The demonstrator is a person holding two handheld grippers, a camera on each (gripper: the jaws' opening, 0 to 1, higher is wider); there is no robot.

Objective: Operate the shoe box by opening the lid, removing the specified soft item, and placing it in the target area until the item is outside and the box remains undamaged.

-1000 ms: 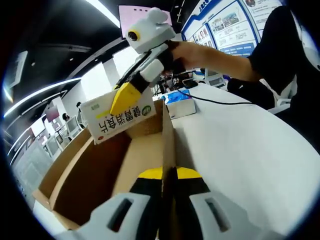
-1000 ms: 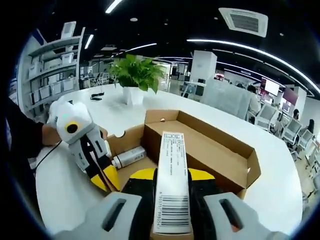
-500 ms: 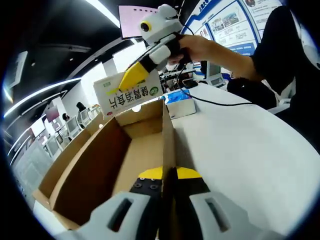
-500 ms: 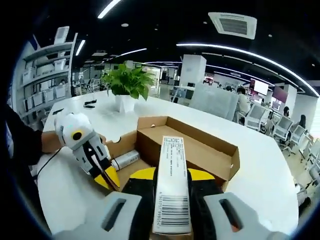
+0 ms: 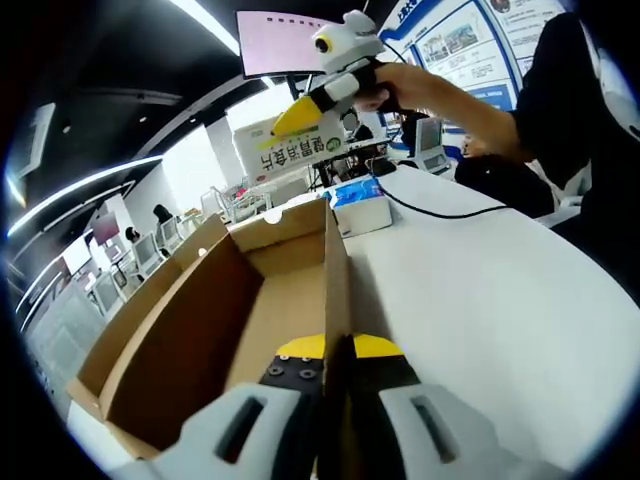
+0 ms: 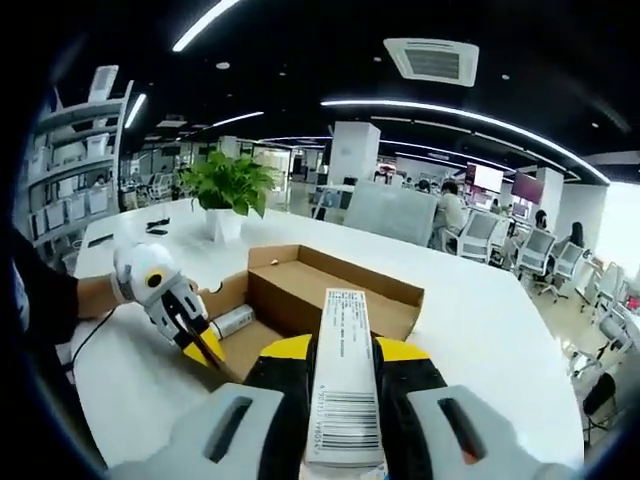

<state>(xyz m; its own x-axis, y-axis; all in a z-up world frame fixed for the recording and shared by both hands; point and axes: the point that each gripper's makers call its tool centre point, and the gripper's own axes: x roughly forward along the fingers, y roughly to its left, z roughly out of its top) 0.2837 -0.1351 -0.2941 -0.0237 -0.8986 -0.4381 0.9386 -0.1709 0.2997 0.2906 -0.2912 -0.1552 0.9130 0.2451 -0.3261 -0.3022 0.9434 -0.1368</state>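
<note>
Medicine carton lifted clear of the open shoe box

The medicine carton (image 6: 345, 375), clamped along its length in the right gripper (image 6: 345, 350), hangs above the cardboard shoe box (image 5: 200, 330), at 12 o'clock in the left gripper view. It looks light with thin walls, so it is best held across its broad faces without squeezing hard. The left gripper (image 5: 335, 350) pinches the box's side wall (image 5: 336, 270). A small bottle (image 6: 232, 320) lies beside the box; a potted plant (image 6: 225, 190) stands at 10 o'clock on the white table (image 5: 480, 300).
</note>
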